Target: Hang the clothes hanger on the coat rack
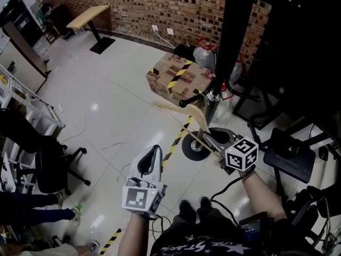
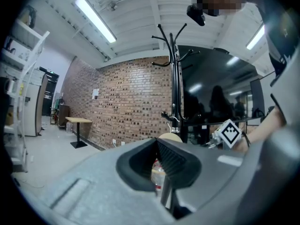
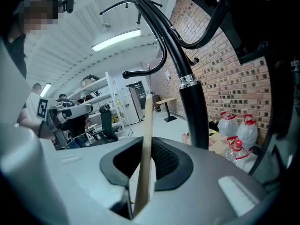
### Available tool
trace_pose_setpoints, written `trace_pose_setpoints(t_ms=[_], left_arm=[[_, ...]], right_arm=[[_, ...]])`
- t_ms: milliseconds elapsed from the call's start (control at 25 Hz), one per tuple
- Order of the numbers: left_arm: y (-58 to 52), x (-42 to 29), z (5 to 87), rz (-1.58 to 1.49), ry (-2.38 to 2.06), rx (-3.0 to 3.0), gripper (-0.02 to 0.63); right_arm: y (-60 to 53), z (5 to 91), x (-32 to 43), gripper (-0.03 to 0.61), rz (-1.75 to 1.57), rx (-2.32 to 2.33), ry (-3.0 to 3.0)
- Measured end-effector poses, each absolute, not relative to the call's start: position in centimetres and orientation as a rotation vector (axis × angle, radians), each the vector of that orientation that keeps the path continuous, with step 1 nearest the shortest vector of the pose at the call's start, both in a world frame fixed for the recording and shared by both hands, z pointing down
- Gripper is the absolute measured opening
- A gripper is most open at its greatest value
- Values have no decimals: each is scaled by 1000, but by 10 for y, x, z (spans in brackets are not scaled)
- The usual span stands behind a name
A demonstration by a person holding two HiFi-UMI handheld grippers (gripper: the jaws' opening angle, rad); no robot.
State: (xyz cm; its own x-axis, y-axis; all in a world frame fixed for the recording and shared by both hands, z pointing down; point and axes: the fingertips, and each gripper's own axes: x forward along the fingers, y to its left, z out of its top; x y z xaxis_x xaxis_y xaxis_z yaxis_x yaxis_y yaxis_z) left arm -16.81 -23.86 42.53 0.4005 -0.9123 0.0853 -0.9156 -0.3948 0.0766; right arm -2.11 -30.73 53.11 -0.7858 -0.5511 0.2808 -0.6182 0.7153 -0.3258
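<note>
A pale wooden clothes hanger (image 1: 178, 116) is held out over the floor, just in front of the black coat rack pole (image 1: 230, 47). My right gripper (image 1: 212, 136) is shut on one end of it. In the right gripper view the wood (image 3: 146, 144) stands upright between the pads, with the rack (image 3: 183, 69) close behind on the right. I cannot make out the hanger's hook. My left gripper (image 1: 154, 149) hangs lower left, shut and holding nothing. Its own view shows the rack (image 2: 172, 78) ahead with its curved pegs on top.
The rack's round base (image 1: 193, 147) sits on a yellow-black floor tape (image 1: 173, 148). A cardboard box (image 1: 178, 76) and water bottles (image 3: 243, 132) lie by the brick wall. An office chair (image 1: 48, 164) stands left, a black stand (image 1: 290, 156) right, and a small table (image 1: 88, 16) far back.
</note>
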Motion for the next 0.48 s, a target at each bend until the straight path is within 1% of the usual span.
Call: trace_pose_setpoints(t_ms=[480], left_arm=[[-237, -169, 423, 44, -1677, 2516, 3]], right_arm=[[-319, 541, -21, 61, 513, 1043, -2771]])
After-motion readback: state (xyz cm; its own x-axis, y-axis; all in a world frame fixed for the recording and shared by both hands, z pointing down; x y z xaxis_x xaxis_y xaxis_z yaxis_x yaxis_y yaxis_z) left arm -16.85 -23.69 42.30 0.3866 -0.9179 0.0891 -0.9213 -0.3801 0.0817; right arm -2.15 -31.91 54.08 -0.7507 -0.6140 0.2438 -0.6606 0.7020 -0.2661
